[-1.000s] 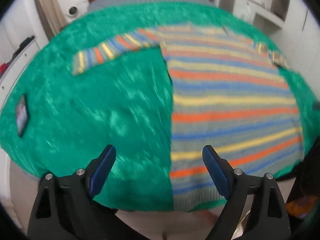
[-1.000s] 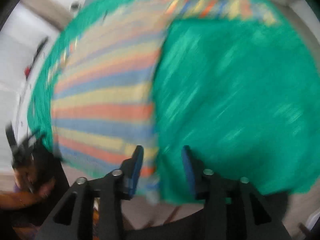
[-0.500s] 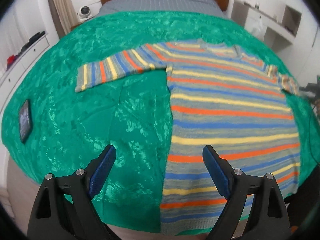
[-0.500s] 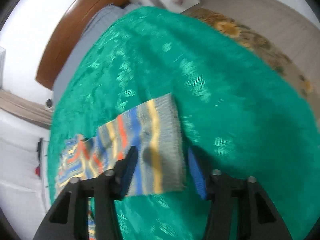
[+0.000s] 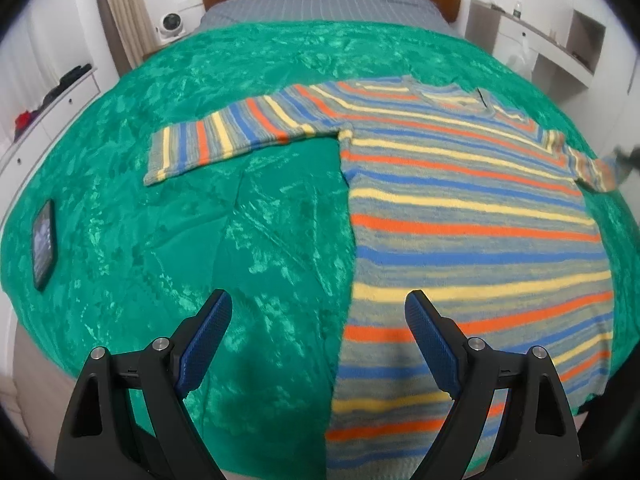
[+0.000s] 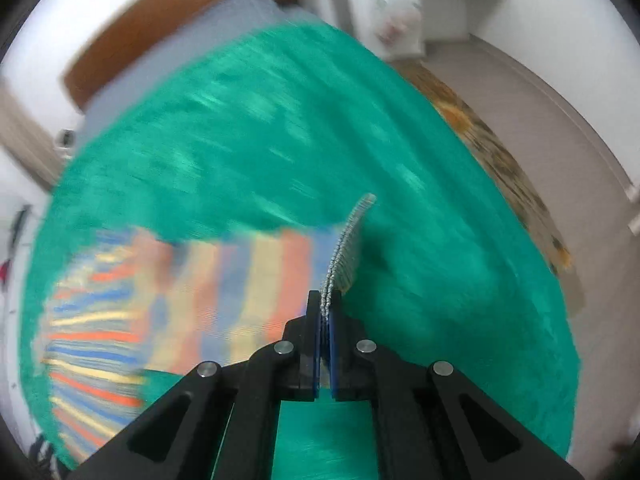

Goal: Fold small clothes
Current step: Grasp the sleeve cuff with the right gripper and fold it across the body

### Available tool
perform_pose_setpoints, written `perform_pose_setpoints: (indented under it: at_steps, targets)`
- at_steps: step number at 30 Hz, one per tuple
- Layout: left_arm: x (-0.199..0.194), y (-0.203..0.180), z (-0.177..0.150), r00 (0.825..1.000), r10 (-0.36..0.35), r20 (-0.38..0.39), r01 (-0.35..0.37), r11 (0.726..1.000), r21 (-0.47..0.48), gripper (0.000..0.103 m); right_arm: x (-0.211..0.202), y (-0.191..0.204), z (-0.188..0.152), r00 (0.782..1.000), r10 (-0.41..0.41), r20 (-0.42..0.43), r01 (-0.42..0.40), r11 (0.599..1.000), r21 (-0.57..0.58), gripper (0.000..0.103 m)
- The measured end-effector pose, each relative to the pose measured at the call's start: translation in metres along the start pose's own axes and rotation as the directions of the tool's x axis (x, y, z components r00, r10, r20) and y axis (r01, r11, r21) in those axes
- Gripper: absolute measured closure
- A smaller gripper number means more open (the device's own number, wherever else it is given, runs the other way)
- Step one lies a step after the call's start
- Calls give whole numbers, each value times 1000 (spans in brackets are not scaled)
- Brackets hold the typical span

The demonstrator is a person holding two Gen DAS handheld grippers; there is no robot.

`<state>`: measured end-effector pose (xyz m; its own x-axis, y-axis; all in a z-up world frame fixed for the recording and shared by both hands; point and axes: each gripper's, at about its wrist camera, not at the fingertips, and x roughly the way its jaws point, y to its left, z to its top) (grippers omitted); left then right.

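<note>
1. Right gripper (image 6: 325, 312) clamped on sleeve cuff (image 6: 347, 248); left gripper (image 5: 318, 340) apart, empty.
2. Sweater (image 5: 472, 224) flat on blanket (image 5: 200, 220), toward 3 o'clock.
3. Unfolded yet; sleeves, body left.

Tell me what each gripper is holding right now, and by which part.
The right gripper is shut on the striped sweater, pinching the grey ribbed cuff of one sleeve. The left gripper is open, holding nothing.
</note>
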<state>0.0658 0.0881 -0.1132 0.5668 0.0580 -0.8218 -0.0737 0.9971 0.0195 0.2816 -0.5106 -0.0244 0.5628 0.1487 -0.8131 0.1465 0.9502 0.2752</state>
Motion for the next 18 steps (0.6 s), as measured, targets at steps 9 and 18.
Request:
perform_pose_setpoints:
  at_steps: [9, 18]
  targets:
    - [33, 37, -2, 997, 31, 71, -21, 990, -137, 13, -13, 233, 22, 931, 361, -47, -362, 903, -234, 101]
    - [51, 62, -21, 996, 25, 83, -9, 982, -189, 5, 99, 303, -43, 788, 543, -288, -589, 802, -98, 69]
